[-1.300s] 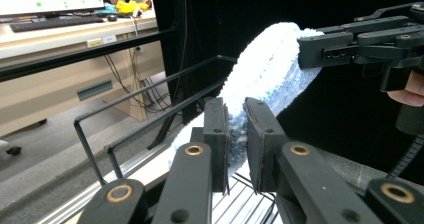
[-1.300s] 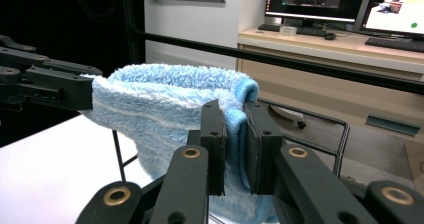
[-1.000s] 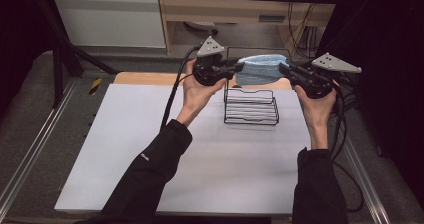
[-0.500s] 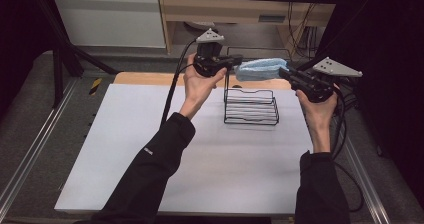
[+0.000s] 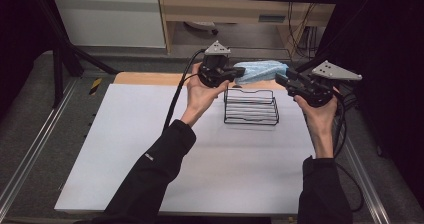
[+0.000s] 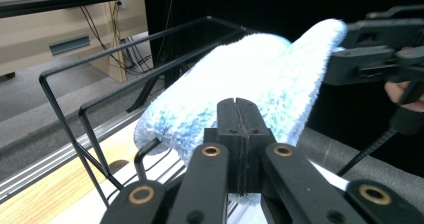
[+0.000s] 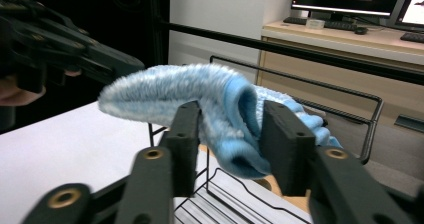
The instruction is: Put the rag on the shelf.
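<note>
A fluffy light-blue cloth (image 5: 260,70) hangs stretched in the air between my two grippers, just above the back of a black wire rack (image 5: 250,106) on the white table. My left gripper (image 5: 240,73) is shut on the cloth's left end; in the left gripper view its jaws (image 6: 235,109) meet with the cloth (image 6: 250,84) bunched behind them. My right gripper (image 5: 280,79) holds the other end; in the right gripper view a thick fold of cloth (image 7: 200,91) sits between its pads (image 7: 230,119).
The white table top (image 5: 150,149) stretches wide in front of and left of the rack. A wooden strip (image 5: 150,78) runs along its back edge, and metal rails (image 5: 30,154) flank the sides. Cables trail from both grippers.
The left gripper rose a little and came back down. The right gripper shifted slightly left, and the cloth now sits a bit lower over the rack. Both still hold it.
</note>
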`<state>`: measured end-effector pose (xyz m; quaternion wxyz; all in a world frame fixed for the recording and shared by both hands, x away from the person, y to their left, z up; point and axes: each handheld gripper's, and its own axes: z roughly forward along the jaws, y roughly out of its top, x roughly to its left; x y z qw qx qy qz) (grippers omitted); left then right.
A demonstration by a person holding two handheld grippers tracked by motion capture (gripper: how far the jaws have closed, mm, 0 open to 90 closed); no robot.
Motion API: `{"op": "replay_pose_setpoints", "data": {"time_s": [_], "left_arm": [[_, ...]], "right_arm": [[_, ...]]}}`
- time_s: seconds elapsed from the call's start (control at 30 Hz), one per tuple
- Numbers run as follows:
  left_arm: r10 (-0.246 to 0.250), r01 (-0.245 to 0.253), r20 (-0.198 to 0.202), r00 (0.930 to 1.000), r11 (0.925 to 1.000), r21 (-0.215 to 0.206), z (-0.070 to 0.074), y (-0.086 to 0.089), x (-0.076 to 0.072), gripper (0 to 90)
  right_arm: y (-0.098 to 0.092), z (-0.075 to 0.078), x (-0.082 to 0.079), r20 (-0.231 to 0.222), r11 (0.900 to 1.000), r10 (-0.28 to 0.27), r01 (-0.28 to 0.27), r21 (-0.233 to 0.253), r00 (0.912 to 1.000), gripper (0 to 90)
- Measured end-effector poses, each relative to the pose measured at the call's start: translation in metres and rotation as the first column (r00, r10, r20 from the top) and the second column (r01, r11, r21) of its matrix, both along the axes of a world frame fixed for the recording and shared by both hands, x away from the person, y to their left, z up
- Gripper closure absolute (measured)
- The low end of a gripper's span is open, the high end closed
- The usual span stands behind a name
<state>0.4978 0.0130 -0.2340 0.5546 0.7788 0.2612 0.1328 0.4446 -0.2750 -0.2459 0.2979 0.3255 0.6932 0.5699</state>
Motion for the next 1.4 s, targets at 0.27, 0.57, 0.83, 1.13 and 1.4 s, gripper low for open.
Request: {"op": "replay_pose_setpoints", "data": {"time_s": [0.27, 0.57, 0.83, 1.13, 1.4], "left_arm": [[0.008, -0.008, 0.008, 0.9999, 0.9993, 0.035, -0.011, -0.005, 0.001, 90.0], [0.012, -0.013, 0.019, 0.9998, 0.9991, 0.04, -0.016, -0.005, 0.002, 90.0], [0.021, -0.022, 0.018, 0.9996, 0.9988, 0.043, -0.019, -0.008, 0.005, 90.0], [0.017, -0.018, 0.024, 0.9996, 0.9989, 0.043, -0.021, -0.008, 0.007, 90.0], [0.018, -0.019, 0.031, 0.9994, 0.9993, 0.031, -0.018, 0.0, 0.001, 86.7]], "right_arm": [[0.006, 0.009, -0.008, 0.026, 0.999, 0.006, -0.007, 0.044, 0.9997, 41.4], [0.007, -0.007, -0.004, -0.12, 0.999, 0.045, -0.041, 0.035, 0.9918, 84.3], [0.002, -0.028, 0.002, -0.156, 1.0, -0.026, 0.025, -0.003, 0.9874, 89.7], [0.007, -0.04, 0.012, -0.1, 0.996, -0.089, 0.086, -0.031, 0.991, 85.0], [0.01, -0.031, 0.002, -0.067, 0.998, -0.068, 0.067, -0.019, 0.9954, 73.4]]}}
